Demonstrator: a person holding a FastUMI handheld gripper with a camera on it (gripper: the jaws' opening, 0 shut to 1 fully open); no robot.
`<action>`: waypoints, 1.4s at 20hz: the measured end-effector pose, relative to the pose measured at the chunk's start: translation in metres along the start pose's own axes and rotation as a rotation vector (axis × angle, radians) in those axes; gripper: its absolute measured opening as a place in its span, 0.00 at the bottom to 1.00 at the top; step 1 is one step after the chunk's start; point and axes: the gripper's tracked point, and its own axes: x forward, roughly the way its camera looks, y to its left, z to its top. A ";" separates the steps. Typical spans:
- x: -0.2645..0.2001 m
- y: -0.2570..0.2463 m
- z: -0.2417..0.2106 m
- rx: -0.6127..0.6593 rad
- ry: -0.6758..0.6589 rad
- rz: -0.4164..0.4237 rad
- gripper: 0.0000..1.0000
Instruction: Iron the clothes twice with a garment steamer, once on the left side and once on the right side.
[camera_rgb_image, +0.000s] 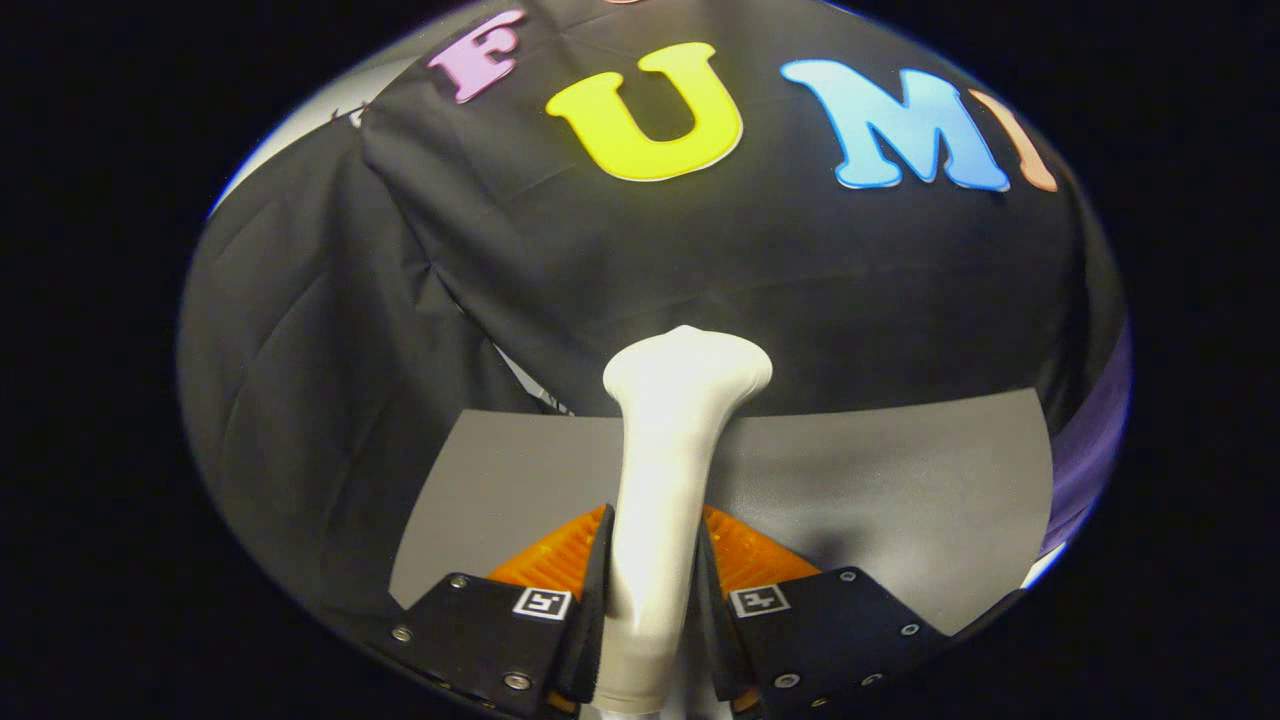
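Observation:
A white garment steamer (668, 450) stands upright between my fingers, its handle running up from the bottom and its wide head topping out ahead of the fingertips. My gripper (652, 560) is shut on the steamer's handle, with both pads pressed against its sides. At the far right edge, beside the grey table, a strip of purple cloth (1090, 450) shows.
A grey tabletop (900, 480) spreads under and beyond the fingers. The booth's black cloth wall (700, 260) hangs behind it and wraps round on the left (300, 380).

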 end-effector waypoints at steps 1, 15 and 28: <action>-0.003 0.003 0.001 0.016 -0.011 0.019 0.39; -0.147 0.005 -0.021 -0.128 -0.384 0.078 0.34; -0.268 -0.055 -0.145 -0.122 -0.569 -0.010 0.34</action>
